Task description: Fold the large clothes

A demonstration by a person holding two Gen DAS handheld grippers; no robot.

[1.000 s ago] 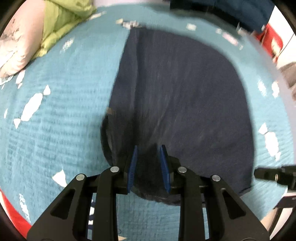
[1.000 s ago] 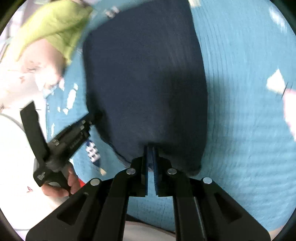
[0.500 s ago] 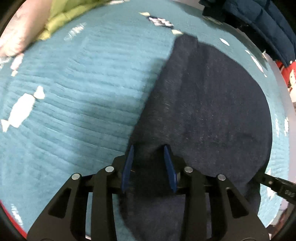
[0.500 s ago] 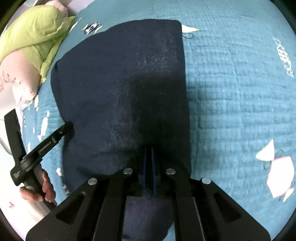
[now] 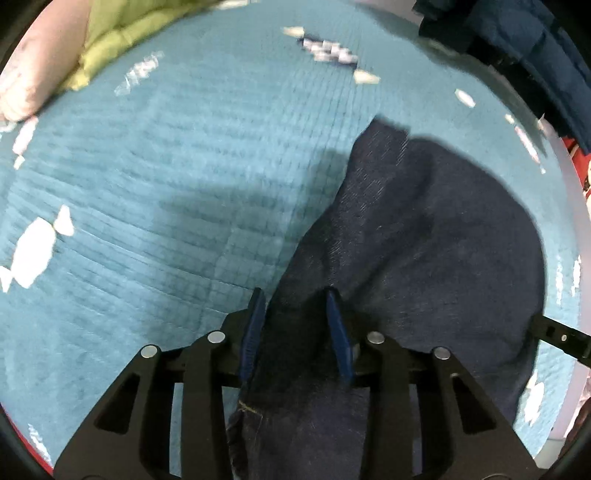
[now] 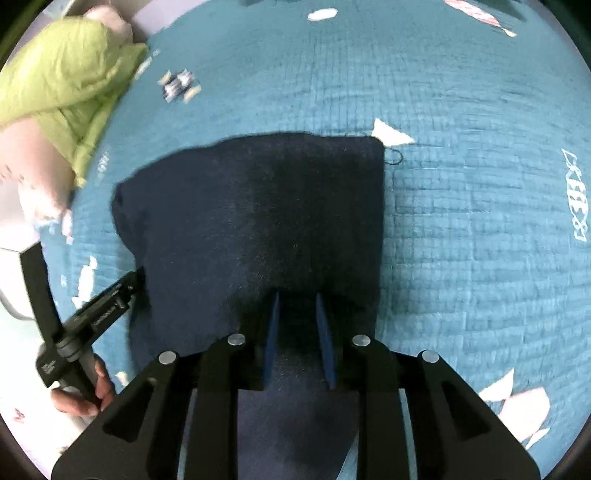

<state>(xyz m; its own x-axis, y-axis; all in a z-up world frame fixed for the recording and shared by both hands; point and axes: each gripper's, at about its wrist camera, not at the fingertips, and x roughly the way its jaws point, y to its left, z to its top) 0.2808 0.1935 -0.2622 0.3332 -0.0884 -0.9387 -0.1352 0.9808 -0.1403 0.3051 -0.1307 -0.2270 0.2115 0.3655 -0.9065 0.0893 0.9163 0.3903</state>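
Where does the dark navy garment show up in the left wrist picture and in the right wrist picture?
Left wrist view: the dark navy garment fills the lower right, running down between the left tool's fingers.
Right wrist view: it lies in the centre, reaching down between the right tool's fingers.
Shared landmark: the green quilt at upper left in both, on the teal bedspread.

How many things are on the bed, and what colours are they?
Dark blue: 1, the folded garment
Green: 1, the puffy blanket
Pink: 1, the pillow beside it
Black: 2, the left tool and the right tool
Total: 5, all on or over the teal bedspread.
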